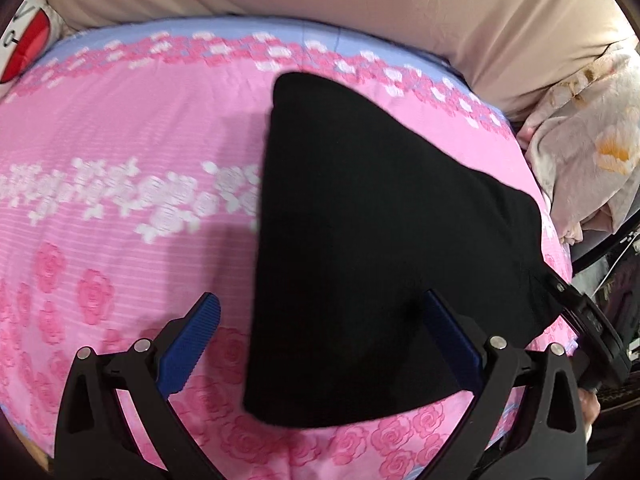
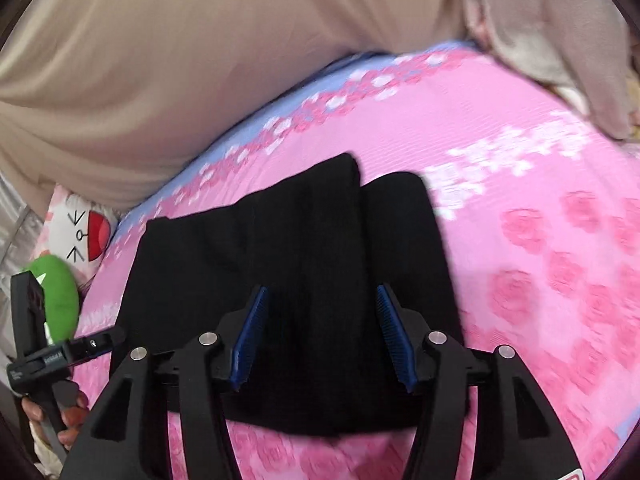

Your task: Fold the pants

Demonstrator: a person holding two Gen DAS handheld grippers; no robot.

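The black pants [image 1: 372, 248] lie folded on a pink floral bedsheet [image 1: 120, 208]. In the left wrist view my left gripper [image 1: 320, 340] is open, hovering over the pants' near left edge, its right finger over the black cloth. In the right wrist view the pants [image 2: 304, 248] show two legs side by side. My right gripper [image 2: 320, 332] is open above their near end, holding nothing. The right gripper also shows at the pants' right corner in the left wrist view [image 1: 580, 312]. The left gripper's body shows at the left of the right wrist view [image 2: 44, 344].
A beige padded headboard [image 1: 360, 4] borders the bed's far side. A flowered blanket [image 1: 588, 152] is heaped at the right. A white cartoon pillow [image 2: 84, 236] and a green plush [image 2: 56, 300] lie at the bed's left edge.
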